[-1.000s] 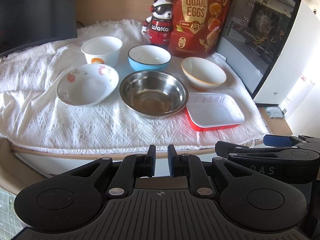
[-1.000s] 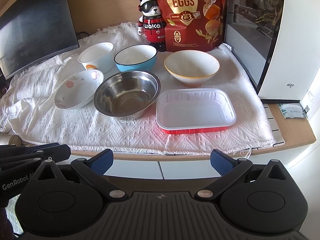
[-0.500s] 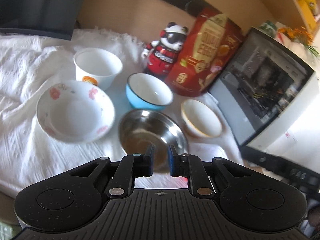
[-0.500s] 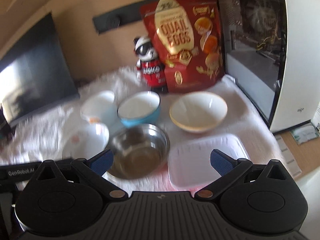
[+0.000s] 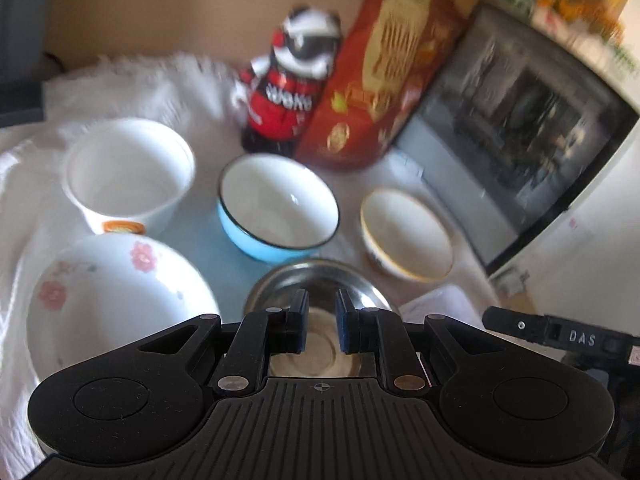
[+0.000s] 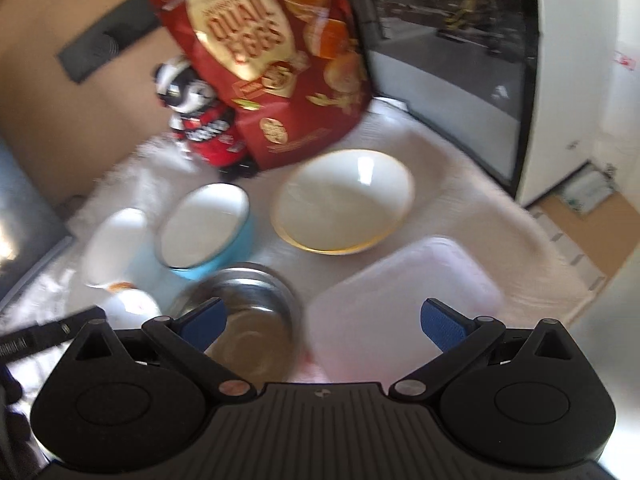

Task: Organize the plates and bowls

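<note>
Five bowls on white cloth (image 5: 120,92), panda figure (image 5: 294,92), snack bag (image 6: 268,60) behind, left tool (image 5: 322,322) together, right tool (image 6: 322,320) apart.

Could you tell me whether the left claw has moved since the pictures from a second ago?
Yes. The left claw has advanced over the table: its tips, once short of the table edge, now overlap the steel bowl, shut and empty.
</note>
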`<state>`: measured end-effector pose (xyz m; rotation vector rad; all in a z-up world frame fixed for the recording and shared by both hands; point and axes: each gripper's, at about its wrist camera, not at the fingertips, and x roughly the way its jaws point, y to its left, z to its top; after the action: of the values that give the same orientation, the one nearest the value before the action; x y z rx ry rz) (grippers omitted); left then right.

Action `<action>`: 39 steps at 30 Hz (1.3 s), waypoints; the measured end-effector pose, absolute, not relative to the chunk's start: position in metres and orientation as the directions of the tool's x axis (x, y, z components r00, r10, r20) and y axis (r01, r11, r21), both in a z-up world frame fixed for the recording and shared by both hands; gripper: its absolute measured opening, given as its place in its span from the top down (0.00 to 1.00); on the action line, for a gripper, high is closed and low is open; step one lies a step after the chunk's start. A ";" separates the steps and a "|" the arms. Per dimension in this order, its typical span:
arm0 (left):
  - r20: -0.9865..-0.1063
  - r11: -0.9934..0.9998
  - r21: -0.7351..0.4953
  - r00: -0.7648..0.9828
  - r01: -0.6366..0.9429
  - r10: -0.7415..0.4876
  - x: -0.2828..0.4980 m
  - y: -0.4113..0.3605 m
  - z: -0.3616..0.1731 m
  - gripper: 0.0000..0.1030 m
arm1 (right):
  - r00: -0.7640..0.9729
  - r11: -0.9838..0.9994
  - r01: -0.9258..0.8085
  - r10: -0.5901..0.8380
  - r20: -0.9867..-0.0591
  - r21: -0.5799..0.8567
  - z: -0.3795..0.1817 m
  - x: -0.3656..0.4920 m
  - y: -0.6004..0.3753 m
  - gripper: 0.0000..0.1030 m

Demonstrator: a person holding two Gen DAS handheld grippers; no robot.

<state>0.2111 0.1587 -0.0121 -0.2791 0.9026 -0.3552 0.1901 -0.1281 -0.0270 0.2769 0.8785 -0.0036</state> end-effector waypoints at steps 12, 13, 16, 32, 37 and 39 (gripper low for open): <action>-0.742 0.846 -0.315 0.444 0.430 -0.502 0.292 0.046 -0.022 0.84 | 0.558 0.968 0.175 0.054 -0.828 0.181 -0.063 0.240 -0.196 0.00; -0.754 0.843 -0.299 0.431 0.447 -0.496 0.297 0.038 -0.023 0.84 | 0.538 0.962 0.205 0.044 -0.842 0.181 -0.069 0.242 -0.203 0.00; -0.768 0.826 -0.288 0.398 0.484 -0.501 0.307 0.019 -0.030 0.84 | 0.497 0.943 0.248 0.071 -0.865 0.220 -0.081 0.240 -0.219 0.00; -0.906 0.698 -0.131 0.201 0.704 -0.372 0.313 -0.061 -0.074 0.83 | 0.438 0.899 0.275 0.199 -0.876 0.342 -0.110 0.209 -0.230 0.26; -0.934 0.702 -0.098 0.179 0.706 -0.310 0.323 -0.075 -0.092 0.83 | 0.427 0.898 0.230 0.252 -0.868 0.374 -0.119 0.215 -0.221 0.35; -0.941 0.708 -0.102 0.162 0.699 -0.295 0.328 -0.079 -0.099 0.83 | 0.426 0.893 0.207 0.287 -0.858 0.401 -0.122 0.218 -0.219 0.45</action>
<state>0.3282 -0.0787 -0.0994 0.3997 1.2137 -0.7367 0.2184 -0.2191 -0.1218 0.4922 1.1432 0.0530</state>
